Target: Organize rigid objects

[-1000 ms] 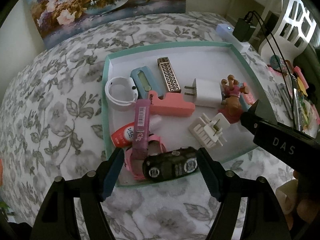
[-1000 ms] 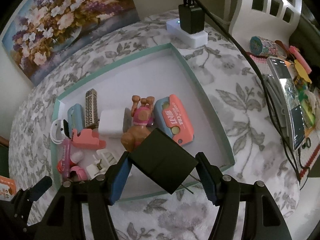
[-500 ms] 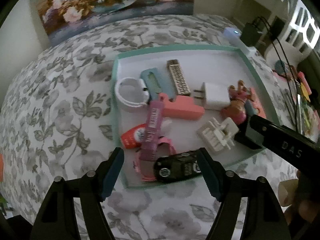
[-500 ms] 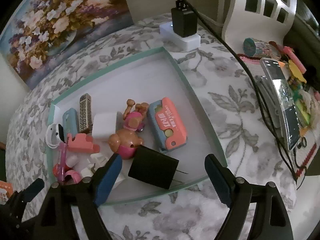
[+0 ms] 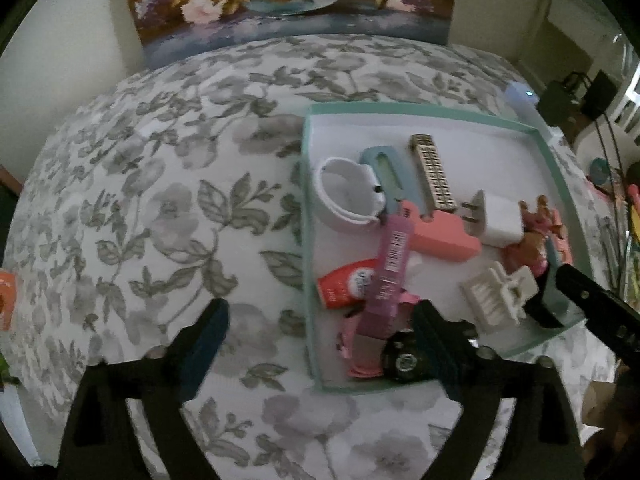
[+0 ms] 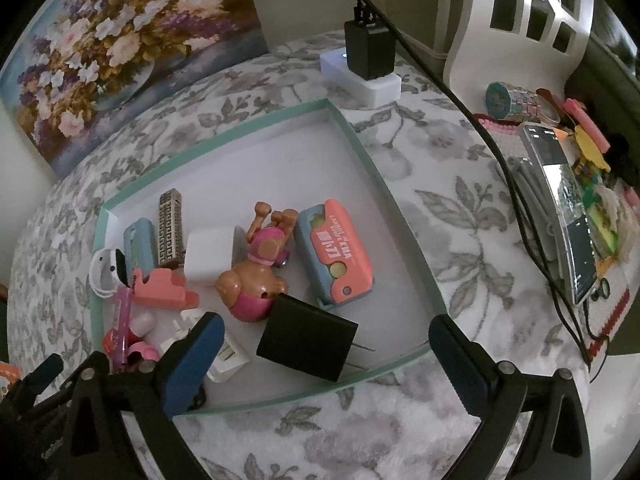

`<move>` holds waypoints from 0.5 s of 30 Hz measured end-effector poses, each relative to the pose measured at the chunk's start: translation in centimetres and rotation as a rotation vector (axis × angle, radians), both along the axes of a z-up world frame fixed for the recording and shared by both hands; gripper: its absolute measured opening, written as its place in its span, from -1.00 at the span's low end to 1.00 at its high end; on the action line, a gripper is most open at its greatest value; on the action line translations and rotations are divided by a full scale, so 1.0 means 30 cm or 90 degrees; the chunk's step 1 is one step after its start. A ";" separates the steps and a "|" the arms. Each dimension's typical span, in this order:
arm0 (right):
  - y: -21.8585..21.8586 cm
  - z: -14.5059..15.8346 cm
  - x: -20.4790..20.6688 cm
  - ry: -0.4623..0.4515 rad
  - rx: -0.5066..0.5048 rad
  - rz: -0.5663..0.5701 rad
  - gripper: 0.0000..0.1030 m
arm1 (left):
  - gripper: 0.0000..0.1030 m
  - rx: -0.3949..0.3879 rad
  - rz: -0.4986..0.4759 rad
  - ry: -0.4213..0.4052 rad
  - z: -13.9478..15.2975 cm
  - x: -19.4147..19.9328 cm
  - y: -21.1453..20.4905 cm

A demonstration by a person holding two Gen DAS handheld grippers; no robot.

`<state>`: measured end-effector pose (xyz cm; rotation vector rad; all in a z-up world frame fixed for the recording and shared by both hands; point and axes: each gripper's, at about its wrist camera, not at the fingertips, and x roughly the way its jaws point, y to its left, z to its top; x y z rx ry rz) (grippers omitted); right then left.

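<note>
Grey floral fabric (image 6: 440, 208) covers the surface where a shallow teal-rimmed tray (image 6: 384, 184) with a smooth white floor holds small hard objects. Both grippers hover at its near edge, jaws opening. The right gripper (image 6: 324, 354) stands wide around a matte black boxy charger (image 6: 306, 342), which lies flat in the tray with its prongs to the right, pads clear of it. The left gripper (image 5: 320, 334) spreads over the tray's left rim; a glossy black toy car (image 5: 402, 356) sits beside its right finger, untouched. A plastic puppy figure (image 6: 256, 276) lies just behind the charger.
</note>
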<state>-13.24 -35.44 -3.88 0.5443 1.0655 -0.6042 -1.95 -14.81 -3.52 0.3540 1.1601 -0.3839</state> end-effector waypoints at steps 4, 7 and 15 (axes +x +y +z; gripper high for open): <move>0.002 0.003 0.003 -0.003 0.001 0.002 1.00 | 0.89 0.015 0.007 -0.021 -0.003 0.010 0.013; 0.006 0.007 0.008 -0.005 -0.001 0.007 1.00 | 0.89 0.019 0.013 -0.025 -0.006 0.021 0.023; 0.028 0.045 0.016 -0.028 0.005 0.016 1.00 | 0.89 0.020 0.032 -0.012 -0.006 0.047 0.059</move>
